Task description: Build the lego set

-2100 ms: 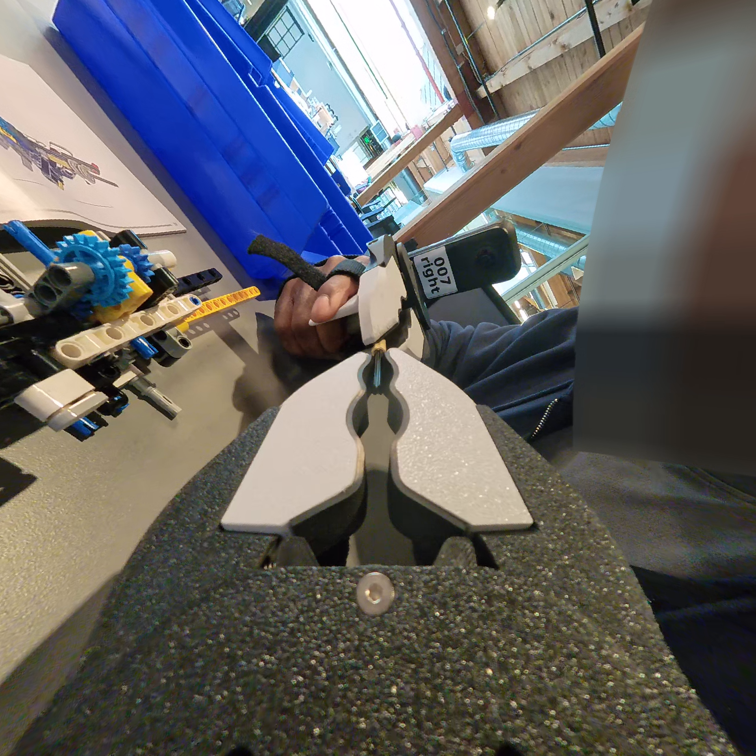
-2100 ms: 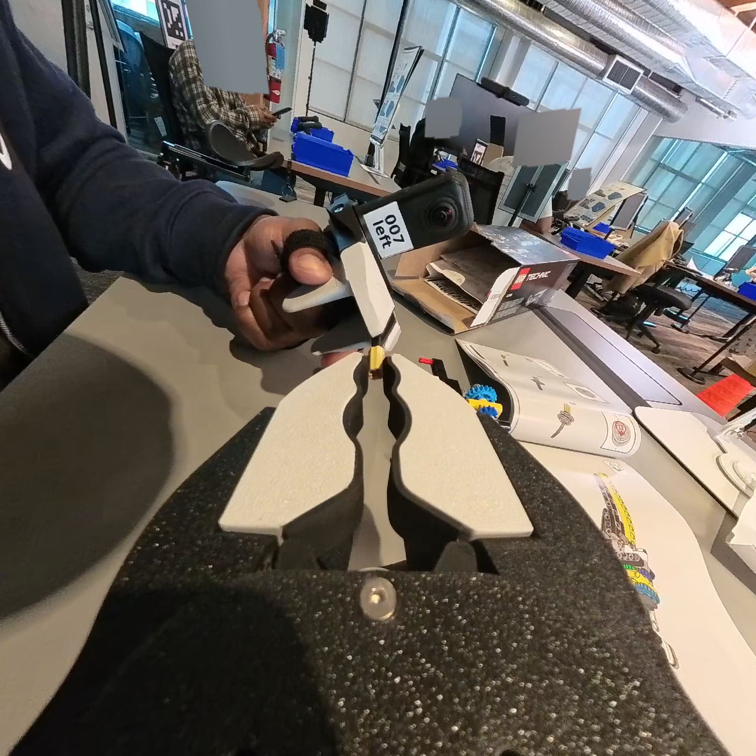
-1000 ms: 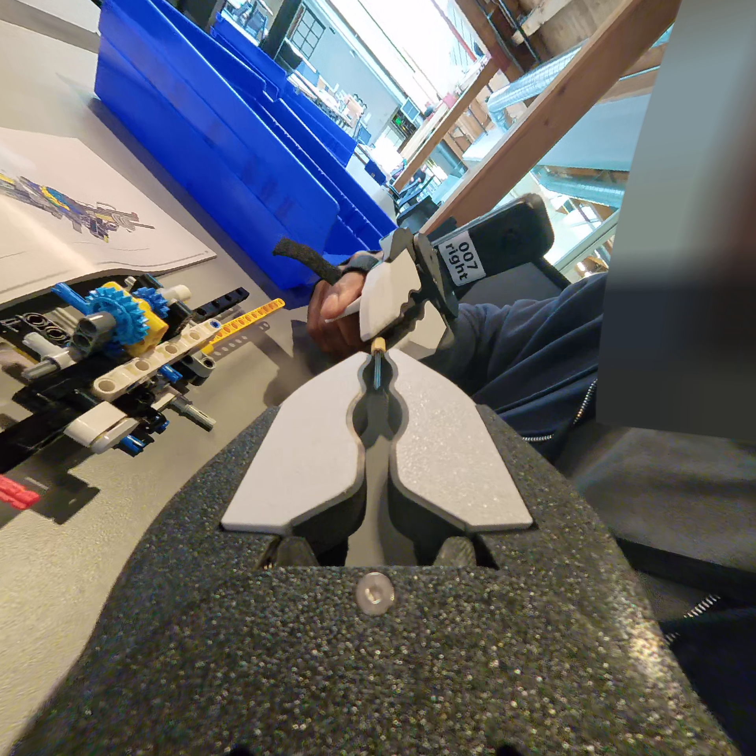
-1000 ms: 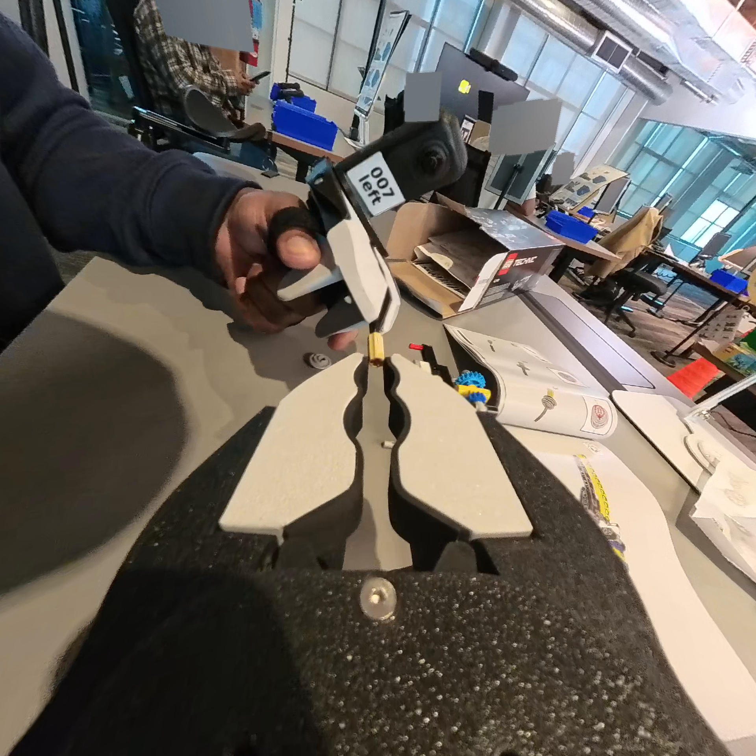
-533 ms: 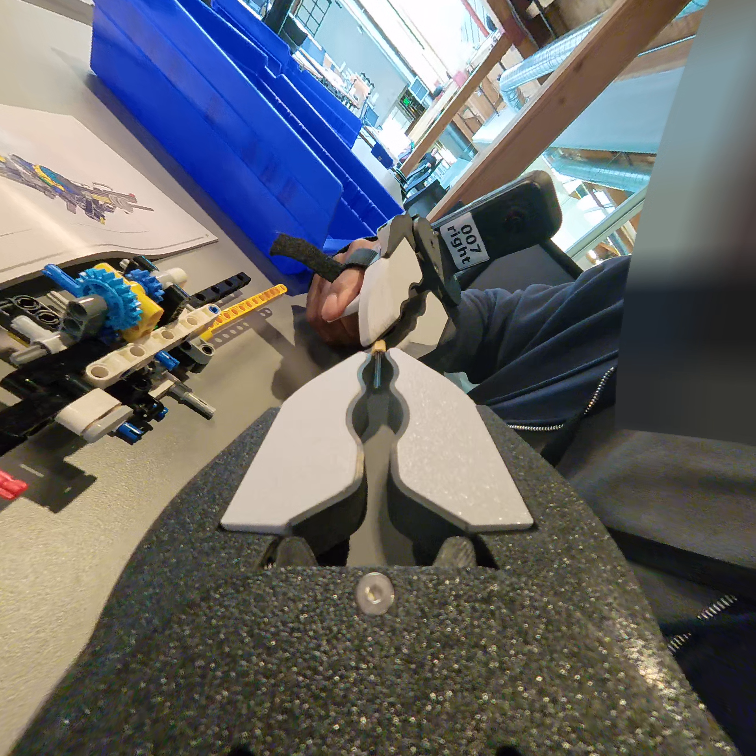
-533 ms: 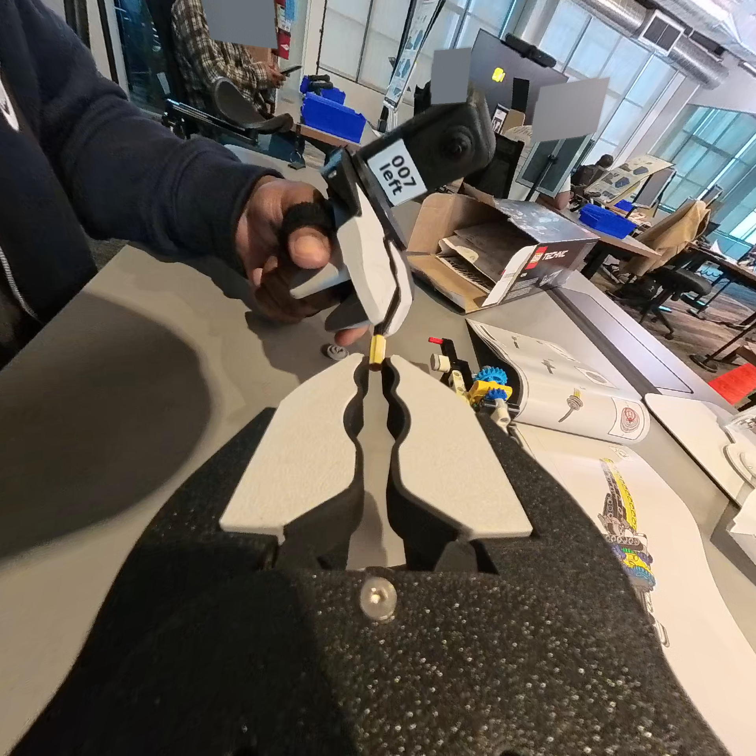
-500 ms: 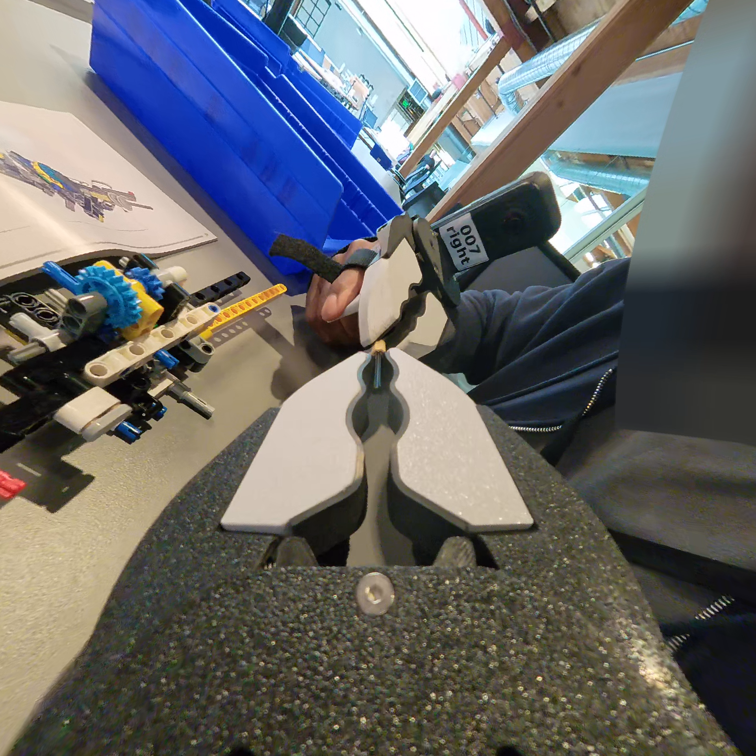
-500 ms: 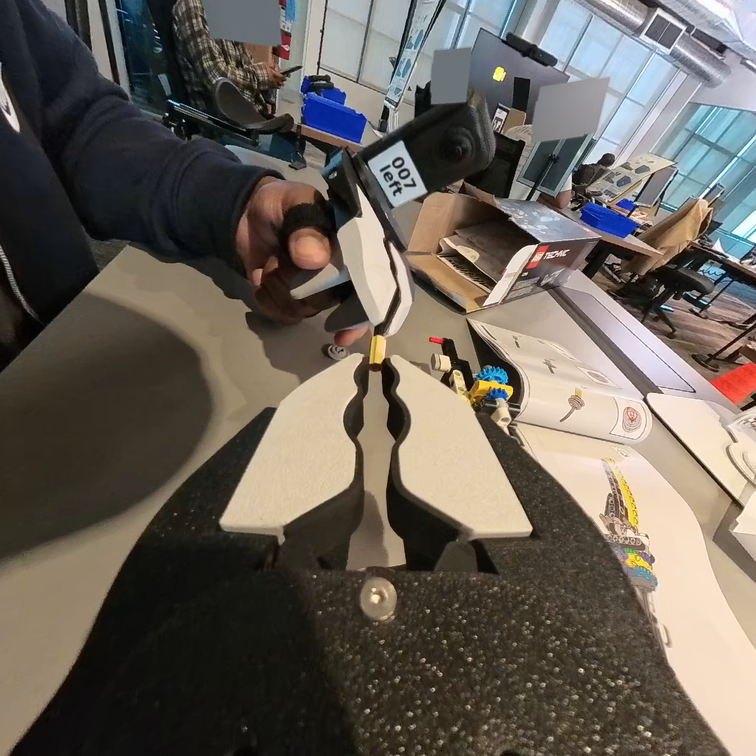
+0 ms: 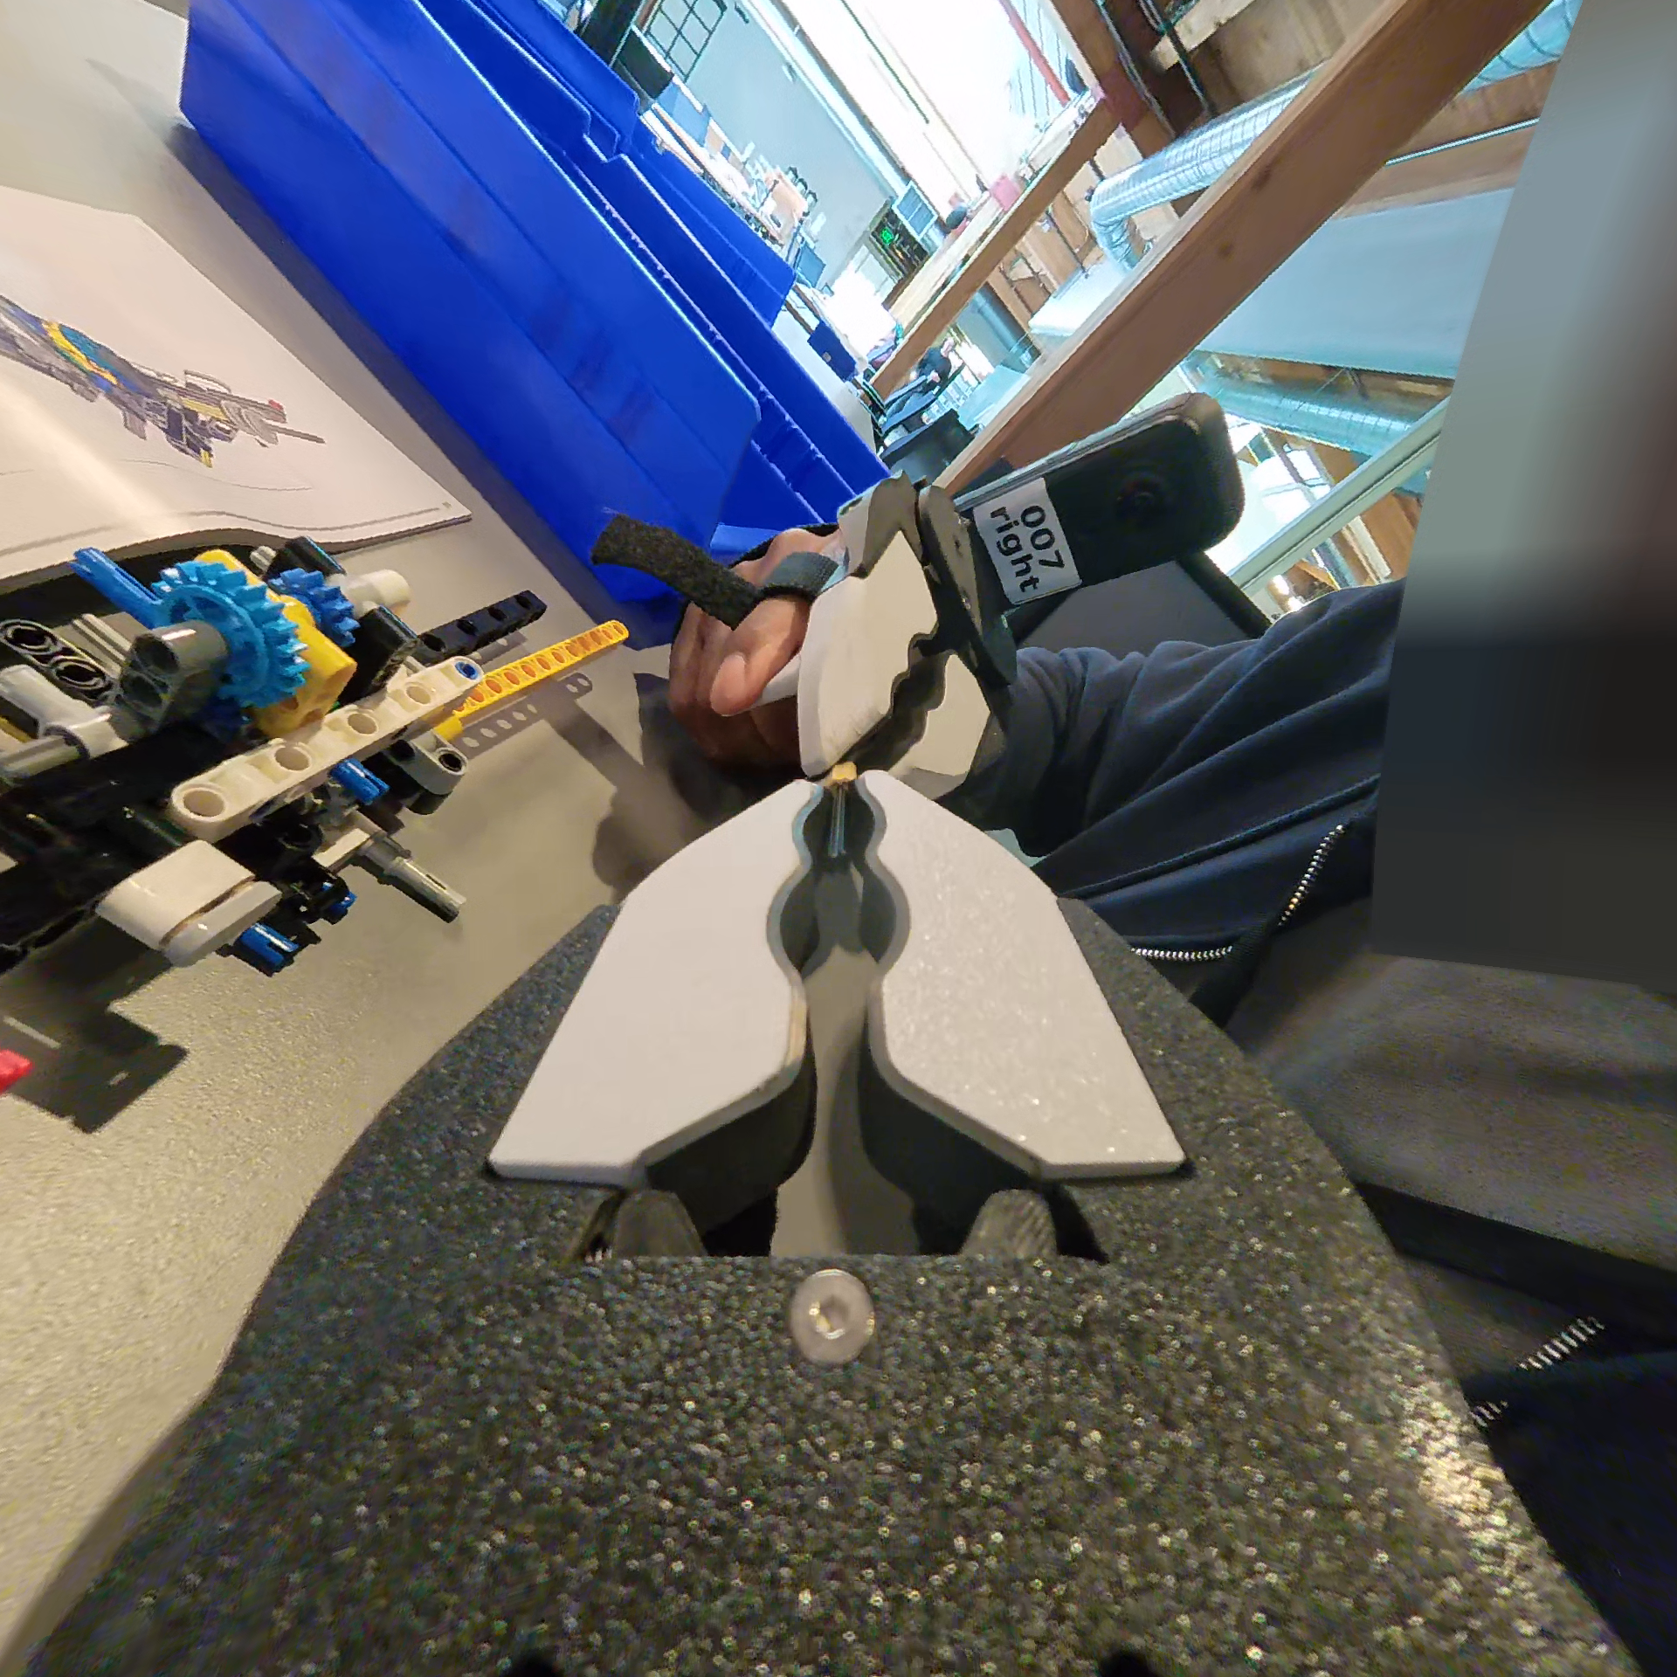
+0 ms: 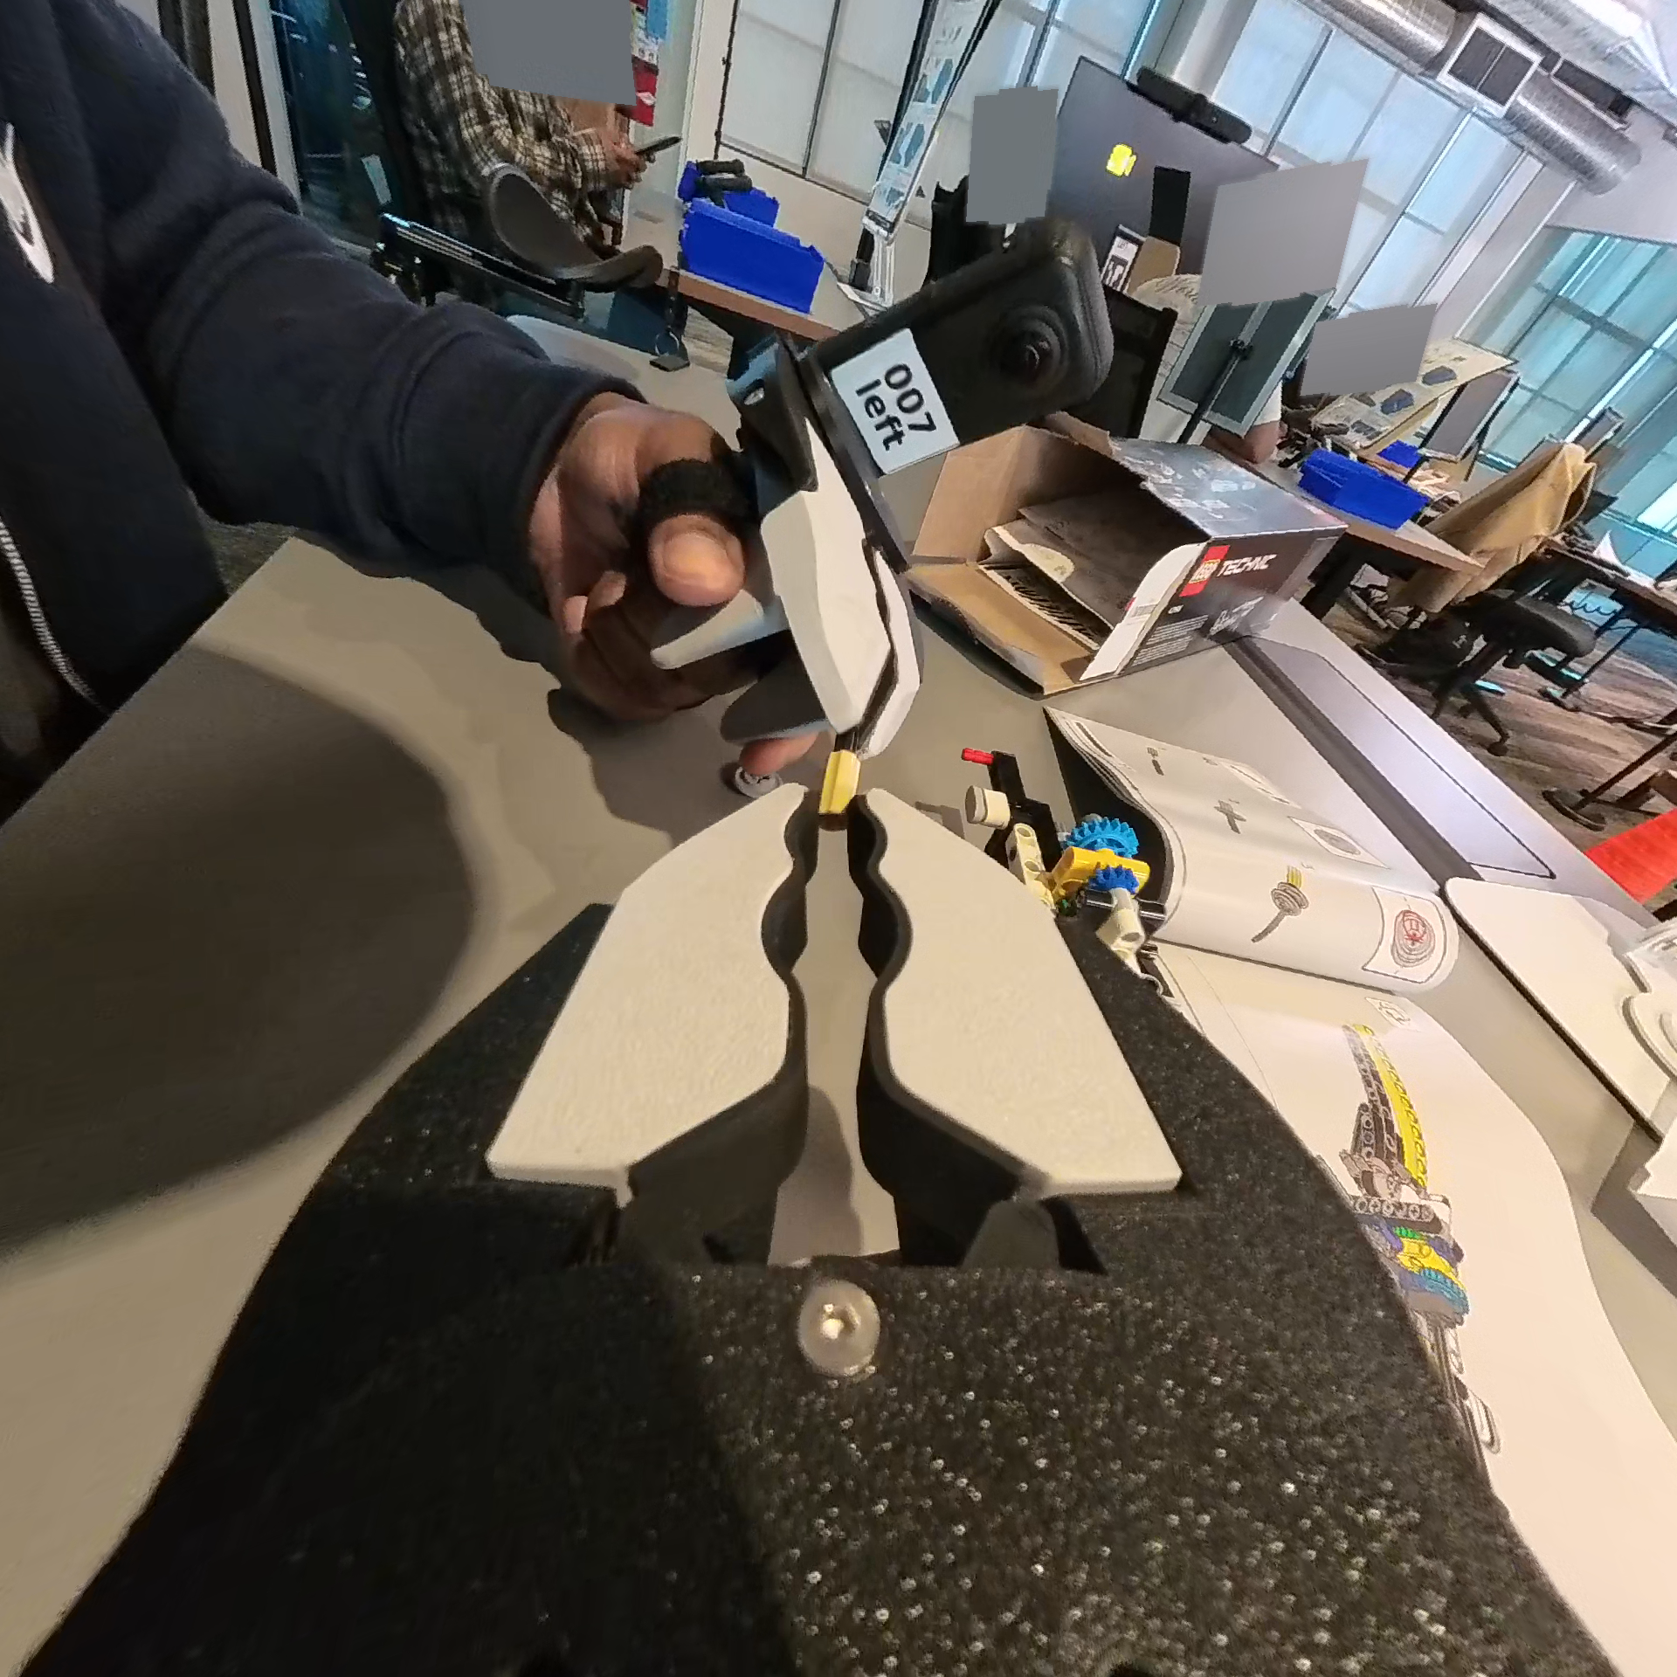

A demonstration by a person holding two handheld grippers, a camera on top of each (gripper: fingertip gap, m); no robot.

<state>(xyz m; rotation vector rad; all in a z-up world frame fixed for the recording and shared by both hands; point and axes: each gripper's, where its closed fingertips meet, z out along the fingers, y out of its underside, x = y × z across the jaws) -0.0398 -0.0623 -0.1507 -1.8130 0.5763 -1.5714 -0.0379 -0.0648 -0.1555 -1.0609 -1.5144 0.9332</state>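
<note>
Frame centre: left tool closed on a thin dark axle; right tool closed on the small yellow bush capping it, tips meeting above the grey bench.

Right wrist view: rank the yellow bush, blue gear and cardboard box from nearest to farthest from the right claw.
1. Yellow bush, at the tips of the right claw.
2. Blue gear, just to the right, on the table.
3. Cardboard box, farther back on the right.
</note>
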